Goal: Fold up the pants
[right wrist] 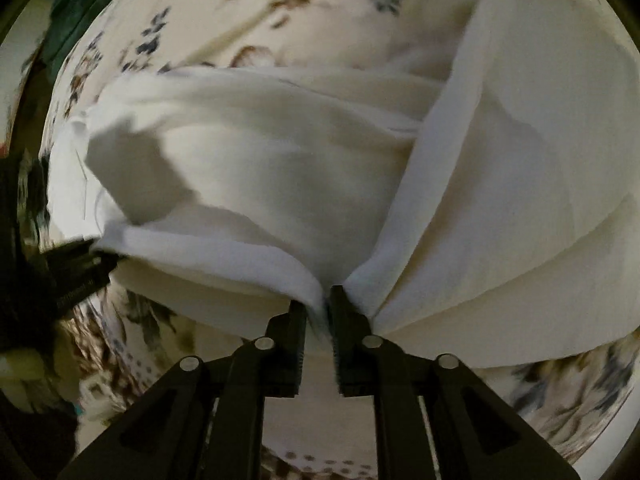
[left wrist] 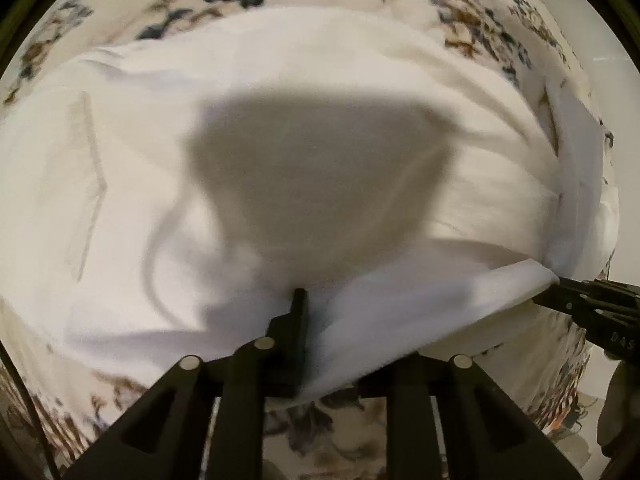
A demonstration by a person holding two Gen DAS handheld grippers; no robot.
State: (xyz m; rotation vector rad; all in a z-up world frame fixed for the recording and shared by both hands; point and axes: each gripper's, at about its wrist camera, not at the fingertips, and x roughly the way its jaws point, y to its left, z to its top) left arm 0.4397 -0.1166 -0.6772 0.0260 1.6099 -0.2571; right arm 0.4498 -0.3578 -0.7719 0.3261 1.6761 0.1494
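Both claws reached forward, low over the floral bedspread [left wrist: 304,436] — left claw [left wrist: 310,300] and right claw [right wrist: 322,296] each pinched the white pants [left wrist: 120,184] hem.

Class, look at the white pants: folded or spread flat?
Partly folded: the pants have one edge lifted, pinched by the left gripper and right gripper.
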